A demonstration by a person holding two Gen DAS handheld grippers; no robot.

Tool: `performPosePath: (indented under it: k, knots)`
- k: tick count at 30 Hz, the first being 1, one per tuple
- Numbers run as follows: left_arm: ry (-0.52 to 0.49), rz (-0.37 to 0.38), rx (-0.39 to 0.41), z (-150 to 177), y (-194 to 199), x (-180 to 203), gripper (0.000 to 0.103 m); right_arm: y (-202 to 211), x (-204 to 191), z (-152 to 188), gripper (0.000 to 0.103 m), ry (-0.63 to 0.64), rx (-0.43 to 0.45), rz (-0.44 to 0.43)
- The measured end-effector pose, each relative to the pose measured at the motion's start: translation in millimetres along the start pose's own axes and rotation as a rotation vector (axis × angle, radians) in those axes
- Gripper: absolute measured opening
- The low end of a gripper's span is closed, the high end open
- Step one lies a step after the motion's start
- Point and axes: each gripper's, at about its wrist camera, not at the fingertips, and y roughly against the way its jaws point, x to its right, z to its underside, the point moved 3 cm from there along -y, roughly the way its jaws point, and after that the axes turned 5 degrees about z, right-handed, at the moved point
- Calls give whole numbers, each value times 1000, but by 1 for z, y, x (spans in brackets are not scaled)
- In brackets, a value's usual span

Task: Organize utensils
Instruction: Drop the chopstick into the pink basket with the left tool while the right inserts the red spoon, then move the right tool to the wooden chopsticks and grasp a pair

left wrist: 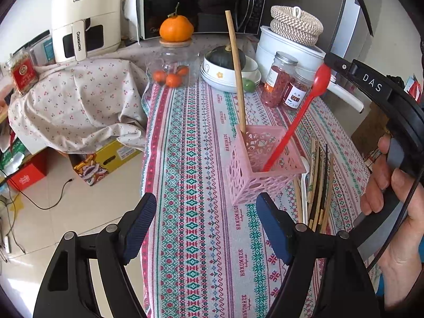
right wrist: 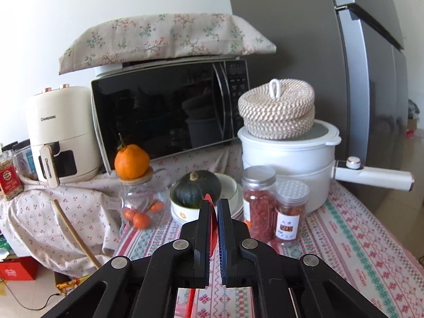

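Note:
A pink perforated basket [left wrist: 261, 164] stands on the patterned tablecloth. A wooden chopstick [left wrist: 235, 71] leans upright in its far corner; it also shows in the right wrist view [right wrist: 75, 234]. My right gripper [right wrist: 214, 205] is shut on the bowl of a red plastic spoon [left wrist: 296, 122], whose handle end reaches down into the basket. The right gripper body [left wrist: 376, 87] shows at the right of the left wrist view. My left gripper [left wrist: 205, 206] is open and empty, low in front of the basket. Several chopsticks and a white spoon [left wrist: 319, 185] lie flat right of the basket.
At the back stand a glass jar with oranges [left wrist: 172, 71], stacked bowls holding a dark squash [left wrist: 228, 71], two spice jars [left wrist: 281, 82], a white pot with a woven lid [left wrist: 291, 39], a microwave [left wrist: 201, 2] and an air fryer [left wrist: 84, 18]. The table's left edge drops to the floor.

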Motion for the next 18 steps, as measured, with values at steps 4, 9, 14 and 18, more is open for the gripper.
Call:
performPosePath:
  k: [4,9,14,18]
  knots:
    - [8,23,-13,1,-1,6,80,3,8,3,39,-41,-59,-54]
    - [-8,36,-21,3,-1,20,80,15,28,-2,48,-86,-117,-80]
    - [-42,45,-29,6,-1,41,80,24,56,-1,62,-94,-187,-76]
    - [-72,58,-35,8,-2,60,80,28,82,5,69,-74,-246,-36]
